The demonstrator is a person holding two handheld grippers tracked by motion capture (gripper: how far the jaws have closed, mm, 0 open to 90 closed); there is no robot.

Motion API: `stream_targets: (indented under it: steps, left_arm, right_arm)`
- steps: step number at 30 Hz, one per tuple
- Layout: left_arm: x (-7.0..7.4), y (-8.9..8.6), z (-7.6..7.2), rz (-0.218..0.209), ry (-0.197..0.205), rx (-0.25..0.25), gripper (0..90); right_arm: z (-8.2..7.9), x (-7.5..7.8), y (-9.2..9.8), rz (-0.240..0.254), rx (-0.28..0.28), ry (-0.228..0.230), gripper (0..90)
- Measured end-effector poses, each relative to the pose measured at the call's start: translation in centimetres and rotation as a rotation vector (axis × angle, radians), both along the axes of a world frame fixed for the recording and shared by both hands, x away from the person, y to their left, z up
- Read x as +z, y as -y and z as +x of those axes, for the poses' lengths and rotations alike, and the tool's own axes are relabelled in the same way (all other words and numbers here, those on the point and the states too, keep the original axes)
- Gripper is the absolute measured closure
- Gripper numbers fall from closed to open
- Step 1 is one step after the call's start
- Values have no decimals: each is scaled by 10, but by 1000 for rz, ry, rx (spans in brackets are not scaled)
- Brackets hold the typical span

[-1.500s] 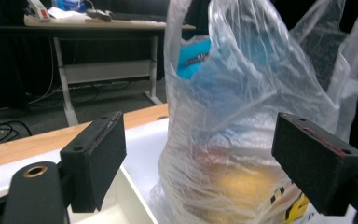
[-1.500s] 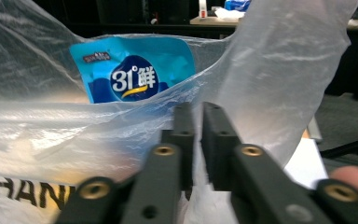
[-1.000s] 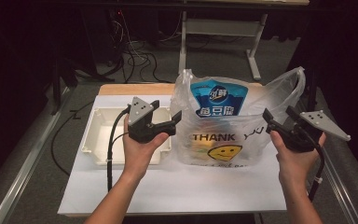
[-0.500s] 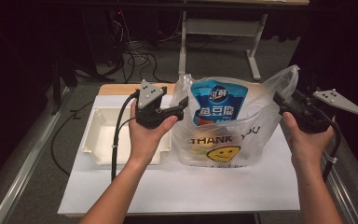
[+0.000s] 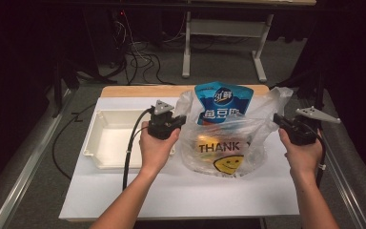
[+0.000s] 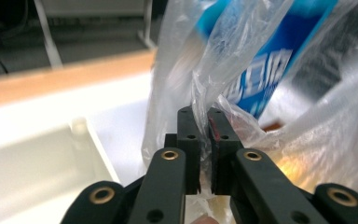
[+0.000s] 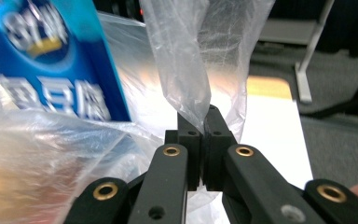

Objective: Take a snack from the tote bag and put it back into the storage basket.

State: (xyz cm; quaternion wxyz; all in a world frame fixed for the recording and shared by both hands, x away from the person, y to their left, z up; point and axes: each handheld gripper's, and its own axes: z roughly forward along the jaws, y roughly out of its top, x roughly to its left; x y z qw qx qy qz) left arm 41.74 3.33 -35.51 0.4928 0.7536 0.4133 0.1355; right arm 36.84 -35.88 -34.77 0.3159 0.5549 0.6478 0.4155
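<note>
The plastic bag (image 5: 226, 143) stands at the middle of the white table (image 5: 181, 191), toward its back edge, with a tall blue pouch (image 5: 223, 102) rising out of its mouth and blocking the way across the top. Both sides of the bag are taken: the left gripper (image 5: 177, 120) pinches the film at its left side, the right gripper (image 5: 279, 120) clamps the film at its right. A white tray (image 5: 106, 162) fills the table's left part, just beside the left hand (image 5: 156, 148). Bare surface runs along the whole front edge and the right edge. Between tray and bag the gap is narrow.
</note>
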Motion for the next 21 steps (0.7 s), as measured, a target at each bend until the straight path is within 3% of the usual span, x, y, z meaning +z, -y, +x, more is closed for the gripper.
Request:
stream_targets:
  steps: [2,4,13,19,21]
  left_arm:
    - [-13,2,-3,10,-32,-4,869]
    - [-24,3,-7,11,-45,-9,877]
    - [-61,4,-32,-26,-111,0,891]
    - [-78,10,-42,-25,-132,6,892]
    - [-82,13,-45,2,-123,5,892]
  right_arm:
    - [1,-5,1,-4,-1,-11,899]
    - [1,-22,4,-13,-2,-50,899]
    - [-11,-60,11,-9,4,-120,898]
    - [-13,-77,9,-19,25,-156,891]
    - [-13,-83,7,-22,40,-165,885]
